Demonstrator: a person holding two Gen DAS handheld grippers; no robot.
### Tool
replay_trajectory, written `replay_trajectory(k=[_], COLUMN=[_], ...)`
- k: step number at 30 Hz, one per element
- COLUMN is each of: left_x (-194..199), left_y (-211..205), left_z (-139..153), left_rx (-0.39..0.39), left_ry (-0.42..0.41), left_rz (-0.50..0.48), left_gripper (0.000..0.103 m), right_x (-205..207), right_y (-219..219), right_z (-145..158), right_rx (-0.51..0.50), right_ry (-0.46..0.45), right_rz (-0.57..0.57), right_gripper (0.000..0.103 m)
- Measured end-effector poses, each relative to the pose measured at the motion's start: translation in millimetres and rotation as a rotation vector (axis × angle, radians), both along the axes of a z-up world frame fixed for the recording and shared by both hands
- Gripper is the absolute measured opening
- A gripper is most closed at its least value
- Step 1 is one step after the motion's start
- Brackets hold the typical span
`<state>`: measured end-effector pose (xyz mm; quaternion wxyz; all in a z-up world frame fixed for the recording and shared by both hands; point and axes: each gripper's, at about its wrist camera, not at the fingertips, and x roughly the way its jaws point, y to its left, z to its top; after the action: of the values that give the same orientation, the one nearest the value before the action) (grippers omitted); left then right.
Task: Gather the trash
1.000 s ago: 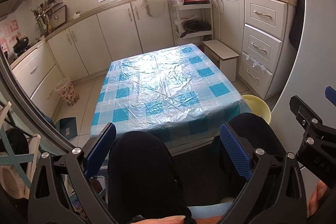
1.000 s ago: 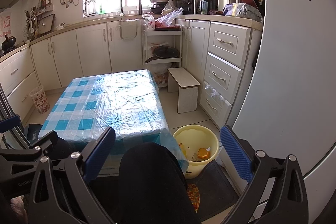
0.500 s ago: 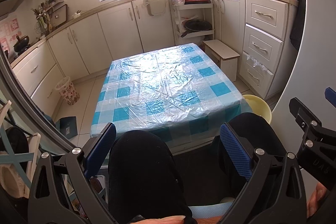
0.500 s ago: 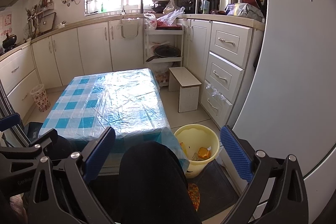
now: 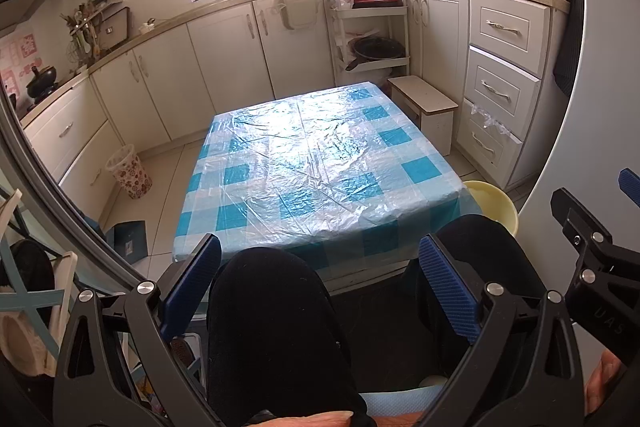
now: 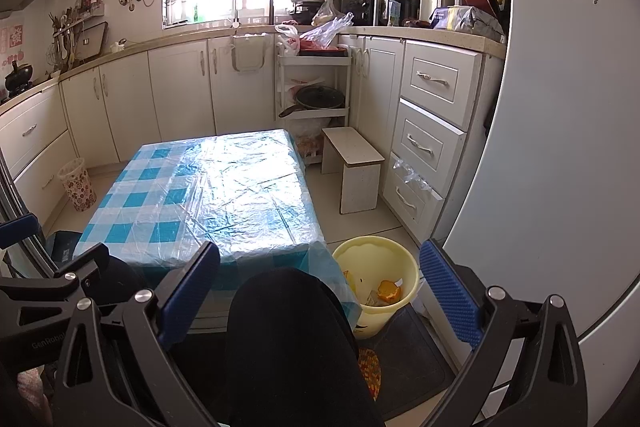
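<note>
A yellow trash bin [image 6: 378, 277] stands on the floor at the table's near right corner, with orange and pale scraps inside; its rim also shows in the left wrist view [image 5: 494, 201]. The low table [image 5: 320, 163] has a blue checked cloth under clear plastic, and I see nothing lying on it. My left gripper [image 5: 320, 279] is open and empty, held above the person's black-clad knees. My right gripper [image 6: 318, 287] is open and empty, also above the knees, just left of the bin.
A small white stool [image 6: 354, 167] stands right of the table. White cabinets and drawers [image 6: 432, 139] line the back and right. A patterned wastebasket [image 5: 130, 177] sits on the floor at left. A white fridge door [image 6: 560, 147] fills the right side.
Both views have drifted very slightly. The grippers stay open and empty, and nothing on the table or in the bin has moved.
</note>
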<state>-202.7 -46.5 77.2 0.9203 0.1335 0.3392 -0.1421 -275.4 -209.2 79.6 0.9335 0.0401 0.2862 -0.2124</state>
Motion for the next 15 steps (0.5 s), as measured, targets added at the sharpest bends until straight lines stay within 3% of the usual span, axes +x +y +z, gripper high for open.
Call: replay_trajectory(k=[15], left_x=[-1.6], left_y=[1.6], left_z=[-0.7], left_rx=[-0.003], left_ry=[-0.005], left_rz=[0.012], left_gripper=[0.095], right_x=[-1.2], right_y=[-2.1], right_z=[1.9], right_rx=[-0.002], right_ry=[-0.005], right_rz=[0.001], right_gripper=[0.096])
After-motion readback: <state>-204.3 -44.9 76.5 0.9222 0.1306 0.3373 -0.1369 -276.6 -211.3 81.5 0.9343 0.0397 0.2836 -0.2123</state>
